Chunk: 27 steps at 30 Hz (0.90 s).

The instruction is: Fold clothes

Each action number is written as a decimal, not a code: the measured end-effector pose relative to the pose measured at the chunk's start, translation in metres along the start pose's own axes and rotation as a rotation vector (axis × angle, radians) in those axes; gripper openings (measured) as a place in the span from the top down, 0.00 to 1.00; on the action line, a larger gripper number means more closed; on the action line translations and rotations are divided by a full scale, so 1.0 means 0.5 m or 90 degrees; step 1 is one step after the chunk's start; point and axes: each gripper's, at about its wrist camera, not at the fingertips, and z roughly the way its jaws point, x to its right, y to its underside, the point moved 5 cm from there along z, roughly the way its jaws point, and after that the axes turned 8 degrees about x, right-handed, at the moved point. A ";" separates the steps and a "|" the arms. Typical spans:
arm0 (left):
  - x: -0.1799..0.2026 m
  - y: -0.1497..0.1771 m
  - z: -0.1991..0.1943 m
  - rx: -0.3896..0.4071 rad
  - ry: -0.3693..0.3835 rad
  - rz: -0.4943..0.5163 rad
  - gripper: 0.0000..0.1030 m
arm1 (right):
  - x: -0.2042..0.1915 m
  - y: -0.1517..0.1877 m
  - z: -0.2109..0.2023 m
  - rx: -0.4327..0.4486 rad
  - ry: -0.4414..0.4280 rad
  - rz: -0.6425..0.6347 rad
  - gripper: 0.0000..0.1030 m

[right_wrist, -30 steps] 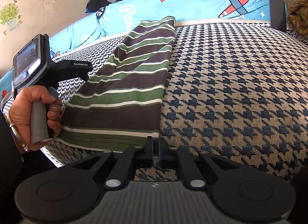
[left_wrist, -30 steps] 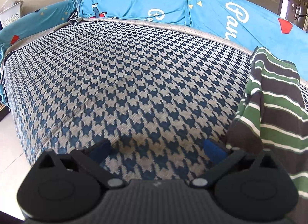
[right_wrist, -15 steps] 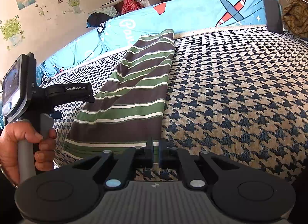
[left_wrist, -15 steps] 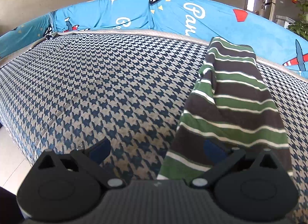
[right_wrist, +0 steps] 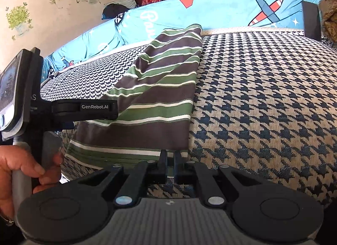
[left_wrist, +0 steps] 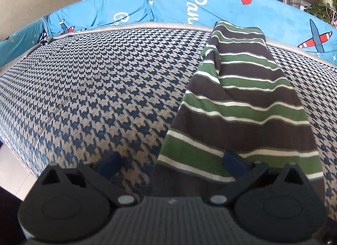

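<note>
A green, brown and white striped garment (left_wrist: 242, 105) lies folded into a long strip on the houndstooth bed cover (left_wrist: 94, 89). It also shows in the right wrist view (right_wrist: 160, 105). My left gripper (left_wrist: 171, 161) is open, its jaws straddling the garment's near left corner, just above it. My right gripper (right_wrist: 170, 158) is shut on the garment's near right corner at the hem. The left gripper also shows in the right wrist view (right_wrist: 94, 110), over the garment's left edge.
A blue printed bumper (left_wrist: 189, 6) runs along the far side of the bed. The bed's near edge drops to the floor (left_wrist: 12, 173) at the left. A dark block (right_wrist: 311, 20) and crumpled brown cloth (right_wrist: 329, 13) sit at the far right.
My left gripper has swung right from the bare cover until its open jaws straddle the garment's near left corner. My right gripper has stayed shut on the hem.
</note>
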 end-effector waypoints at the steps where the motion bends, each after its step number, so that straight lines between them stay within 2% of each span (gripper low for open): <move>1: 0.000 0.002 -0.002 0.000 -0.001 -0.002 0.00 | 0.003 0.001 0.000 -0.001 -0.001 0.004 0.95; 8: -0.003 0.013 -0.013 -0.003 -0.003 -0.008 0.00 | 0.012 0.002 -0.002 -0.008 -0.007 0.033 0.95; 17: -0.003 0.024 -0.024 -0.002 -0.002 -0.010 0.00 | 0.006 0.003 0.001 -0.010 0.002 0.023 0.95; 27: -0.015 0.038 -0.040 -0.027 0.007 -0.043 0.00 | 0.000 0.004 -0.004 -0.029 0.003 -0.012 0.95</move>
